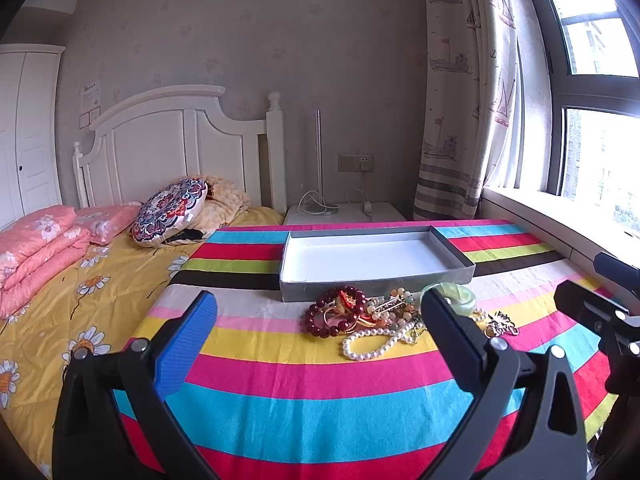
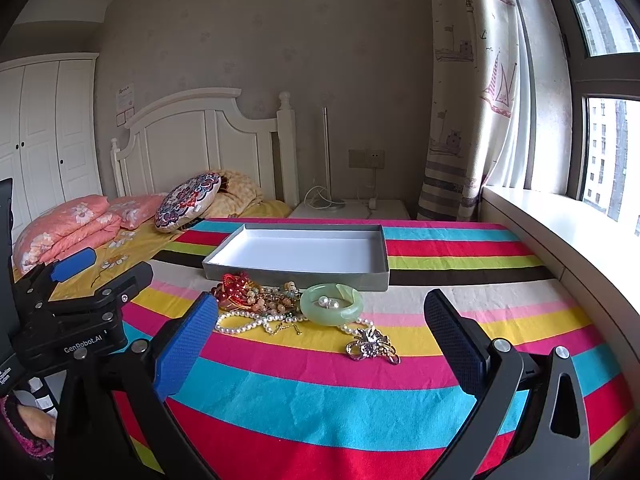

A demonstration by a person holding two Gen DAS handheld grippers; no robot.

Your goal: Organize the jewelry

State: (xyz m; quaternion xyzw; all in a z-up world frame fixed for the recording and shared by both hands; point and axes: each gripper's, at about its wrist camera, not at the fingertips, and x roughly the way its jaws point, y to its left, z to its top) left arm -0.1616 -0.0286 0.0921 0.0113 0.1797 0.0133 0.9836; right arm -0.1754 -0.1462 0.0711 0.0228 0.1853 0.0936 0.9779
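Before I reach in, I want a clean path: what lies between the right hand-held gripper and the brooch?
Only bare striped cloth between the open right hand-held gripper and the brooch, as the right wrist view shows.

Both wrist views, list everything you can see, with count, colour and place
box: one, grey outside, white inside, nothing in it, on the cloth behind the jewelry
bangle: one, pale green, in front of the box
pearl necklace: one, white, nearest edge of the pile
bead bracelet: one, dark red, left side of the pile
brooch: one, silver, nearest the camera, right of the pile
striped cloth: one, multicoloured, under everything
cushion: one, patterned, on the bed
left hand-held gripper: open, holding nothing
right hand-held gripper: open, holding nothing
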